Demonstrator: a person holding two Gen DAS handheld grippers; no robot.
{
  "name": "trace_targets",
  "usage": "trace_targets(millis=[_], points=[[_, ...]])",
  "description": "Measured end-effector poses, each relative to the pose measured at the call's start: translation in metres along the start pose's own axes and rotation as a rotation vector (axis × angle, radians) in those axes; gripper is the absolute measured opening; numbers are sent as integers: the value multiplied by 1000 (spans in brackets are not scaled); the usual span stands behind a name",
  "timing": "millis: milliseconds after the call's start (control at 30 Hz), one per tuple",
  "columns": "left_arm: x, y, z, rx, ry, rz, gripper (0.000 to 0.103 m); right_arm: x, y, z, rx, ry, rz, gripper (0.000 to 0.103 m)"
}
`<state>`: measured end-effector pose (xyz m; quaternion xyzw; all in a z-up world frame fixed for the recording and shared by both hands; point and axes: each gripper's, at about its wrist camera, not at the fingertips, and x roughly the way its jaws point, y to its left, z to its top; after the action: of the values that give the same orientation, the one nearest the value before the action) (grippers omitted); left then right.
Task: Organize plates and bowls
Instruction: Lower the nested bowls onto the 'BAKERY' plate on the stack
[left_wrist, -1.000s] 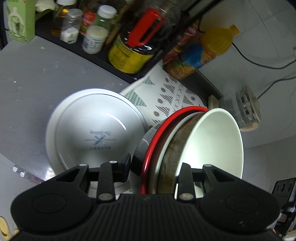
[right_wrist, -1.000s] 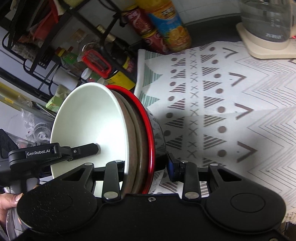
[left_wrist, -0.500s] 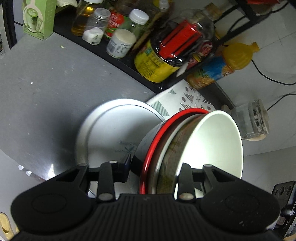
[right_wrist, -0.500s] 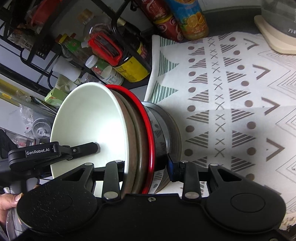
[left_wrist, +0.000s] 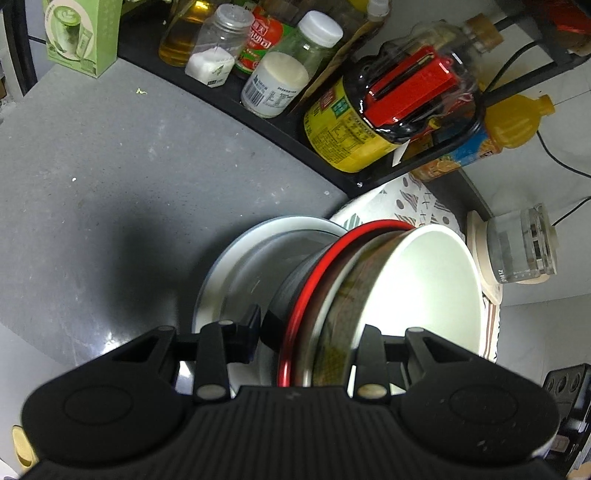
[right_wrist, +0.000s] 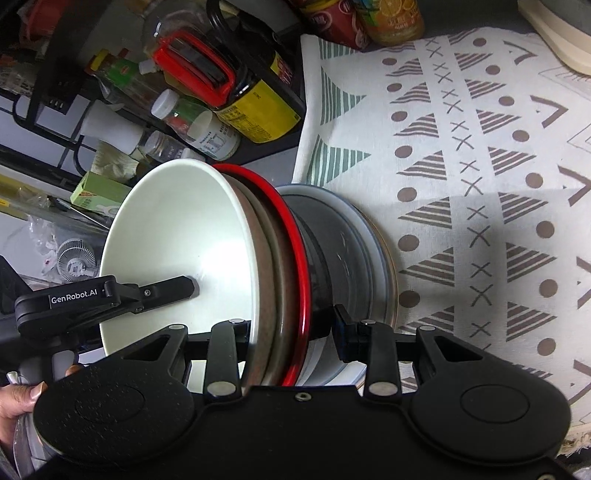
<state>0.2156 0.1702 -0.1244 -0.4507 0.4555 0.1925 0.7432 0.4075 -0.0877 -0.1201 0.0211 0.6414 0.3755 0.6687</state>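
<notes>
Left wrist | bowl stack (left_wrist: 369, 295) hides plate (left_wrist: 236, 258) | gripper (left_wrist: 306, 339) clamped

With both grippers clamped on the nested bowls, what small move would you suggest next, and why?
Probably ease the bowl stack the last bit down, then open both: its dark base looks at or just above the white plate, and the left gripper and right gripper grip its rims.

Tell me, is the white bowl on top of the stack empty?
Empty: the white bowl shows only bare white inside, apart from the left gripper's finger reaching in.
</notes>
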Motion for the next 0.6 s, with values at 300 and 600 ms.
trace_targets(millis=[300,600], points=[[16,1,8,11,40,13,32,12,-1,1,31,19,-17,33],[23,-2,11,18,54,26,32,19,-6,0,50,34,-17,33]])
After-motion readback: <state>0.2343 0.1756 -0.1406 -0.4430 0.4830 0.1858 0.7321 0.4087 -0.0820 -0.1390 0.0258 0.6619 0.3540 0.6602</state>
